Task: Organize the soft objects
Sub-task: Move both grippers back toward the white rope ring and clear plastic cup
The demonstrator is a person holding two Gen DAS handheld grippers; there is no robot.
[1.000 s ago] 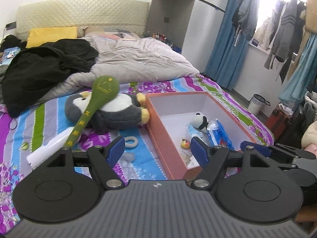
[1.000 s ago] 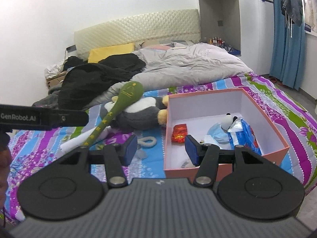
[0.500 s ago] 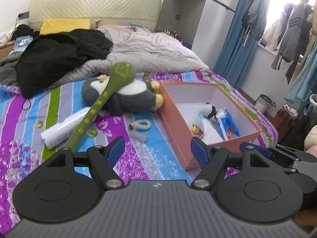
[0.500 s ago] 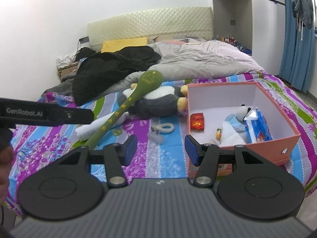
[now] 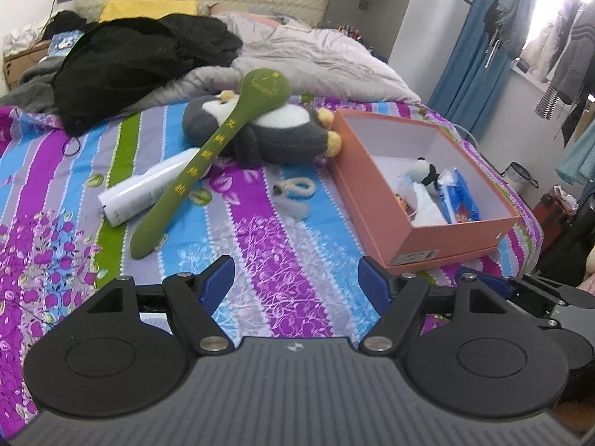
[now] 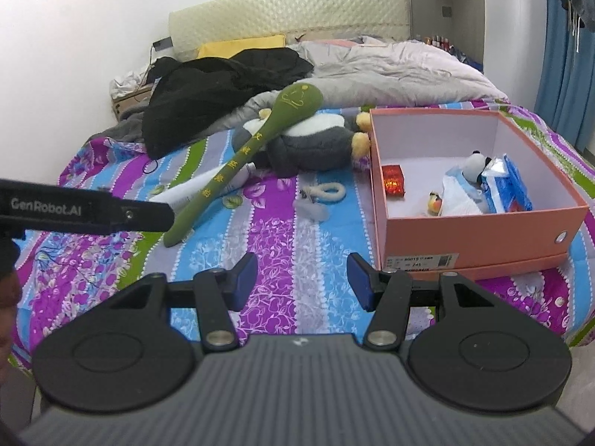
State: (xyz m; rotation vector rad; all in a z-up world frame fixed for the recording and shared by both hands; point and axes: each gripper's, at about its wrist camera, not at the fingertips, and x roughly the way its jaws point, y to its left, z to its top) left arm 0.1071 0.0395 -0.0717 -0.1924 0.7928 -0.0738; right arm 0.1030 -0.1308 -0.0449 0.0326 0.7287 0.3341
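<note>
We see the left gripper [image 5: 296,280] with its blue pads spread wide and nothing between them, poised above the striped floral bedspread [image 5: 282,260]; the right gripper [image 6: 302,281] likewise has its jaws parted and empty over the same cover, a little narrower than the left. Just beyond the left gripper's fingers a long green plush spoon [image 5: 219,148] with yellow characters on its handle lies slanted, its handle end on the bedspread and its bowl propped on a grey-and-white plush penguin [image 5: 277,132] that lies on its side. Under the spoon's handle we see a white tube [image 5: 148,189] lying flat. Between the penguin and the grippers a small white loop toy [image 5: 297,187] lies beside a clear plastic piece [image 5: 293,208]. To the right of these stands an open orange box [image 6: 472,234], its near corner close to the right gripper's right pad; the penguin's yellow feet touch or nearly touch its far left corner. Inside it we see a small panda plush [image 6: 474,165], a blue packet [image 6: 509,186], white wrapped material, a red packet [image 6: 393,182] against the left wall and a tiny orange-and-yellow figure [image 6: 434,200]. Farther up the bed lie a black garment [image 5: 137,55], a grey duvet [image 5: 316,59] and a yellow pillow [image 5: 148,9]. At the left edge of the right wrist view the left gripper's black arm crosses the frame.
</note>
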